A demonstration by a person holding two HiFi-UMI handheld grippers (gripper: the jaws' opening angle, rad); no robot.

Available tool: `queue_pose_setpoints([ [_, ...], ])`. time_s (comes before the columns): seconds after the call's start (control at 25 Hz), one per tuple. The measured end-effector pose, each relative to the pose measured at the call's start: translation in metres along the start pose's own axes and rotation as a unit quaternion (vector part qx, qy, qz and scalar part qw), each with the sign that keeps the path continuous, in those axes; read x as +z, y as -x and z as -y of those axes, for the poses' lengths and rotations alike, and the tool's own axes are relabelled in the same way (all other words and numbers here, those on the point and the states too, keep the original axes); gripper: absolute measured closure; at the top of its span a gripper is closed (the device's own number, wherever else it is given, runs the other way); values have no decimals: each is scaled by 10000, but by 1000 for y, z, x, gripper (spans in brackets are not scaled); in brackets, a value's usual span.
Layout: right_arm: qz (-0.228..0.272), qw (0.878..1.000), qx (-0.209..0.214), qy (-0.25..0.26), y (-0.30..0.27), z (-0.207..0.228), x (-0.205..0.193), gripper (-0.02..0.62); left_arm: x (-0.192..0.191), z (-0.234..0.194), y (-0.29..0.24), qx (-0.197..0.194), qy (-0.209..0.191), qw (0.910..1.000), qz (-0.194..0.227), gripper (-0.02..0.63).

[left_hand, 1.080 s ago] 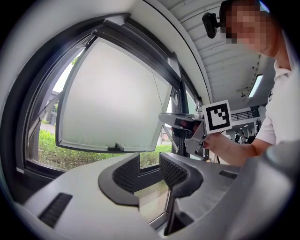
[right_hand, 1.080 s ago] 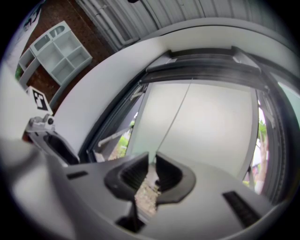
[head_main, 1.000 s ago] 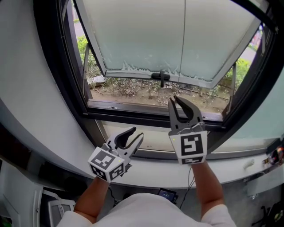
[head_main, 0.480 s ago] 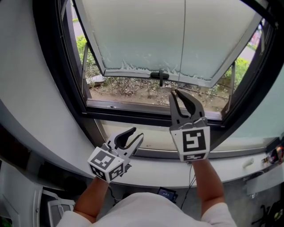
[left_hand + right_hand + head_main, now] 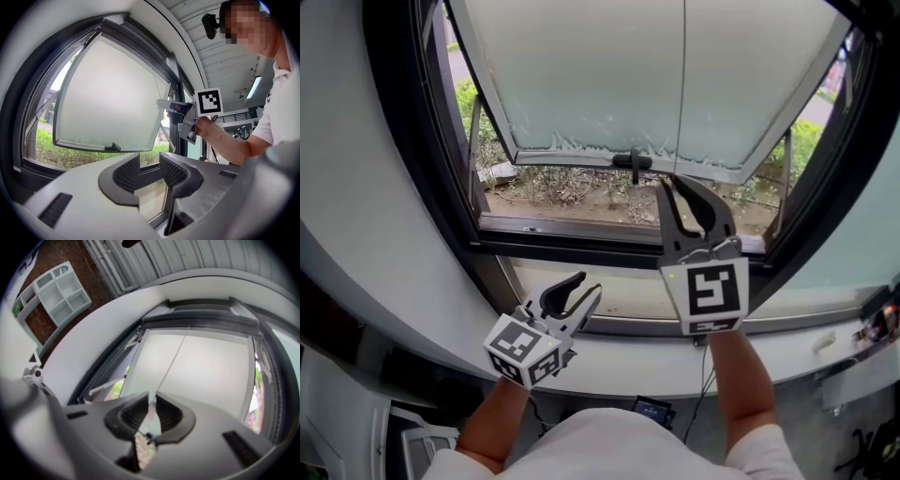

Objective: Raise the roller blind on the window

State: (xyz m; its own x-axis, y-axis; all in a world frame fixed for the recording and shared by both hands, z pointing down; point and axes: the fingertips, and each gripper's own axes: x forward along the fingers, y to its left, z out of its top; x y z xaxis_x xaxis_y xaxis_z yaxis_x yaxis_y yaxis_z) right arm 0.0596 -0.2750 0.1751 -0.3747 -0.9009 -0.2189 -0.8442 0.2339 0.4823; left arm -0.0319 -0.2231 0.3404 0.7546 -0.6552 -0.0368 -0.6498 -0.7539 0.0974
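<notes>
Right tool (image 5: 671, 182) on cord (image 5: 683, 84), near sash (image 5: 581, 154)

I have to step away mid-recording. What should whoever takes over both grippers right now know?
Right gripper: up at the window, jaws nearly together with the pull cord between them; it looks gripped.
Left gripper: open and empty, low over the white ledge.
Window sash: tilted outward. No blind fabric shows across it in these views, so how far the blind is up cannot be told.
Left to do: probably work the cord with the right gripper, then check that the blind is fully raised.
</notes>
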Motion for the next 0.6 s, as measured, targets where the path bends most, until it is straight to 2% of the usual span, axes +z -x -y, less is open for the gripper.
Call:
queue_pose_setpoints([
  [0.6,207,9996,-149,136,1,15,22,537,-4,5,-3,-101,110,9999,-15,459],
])
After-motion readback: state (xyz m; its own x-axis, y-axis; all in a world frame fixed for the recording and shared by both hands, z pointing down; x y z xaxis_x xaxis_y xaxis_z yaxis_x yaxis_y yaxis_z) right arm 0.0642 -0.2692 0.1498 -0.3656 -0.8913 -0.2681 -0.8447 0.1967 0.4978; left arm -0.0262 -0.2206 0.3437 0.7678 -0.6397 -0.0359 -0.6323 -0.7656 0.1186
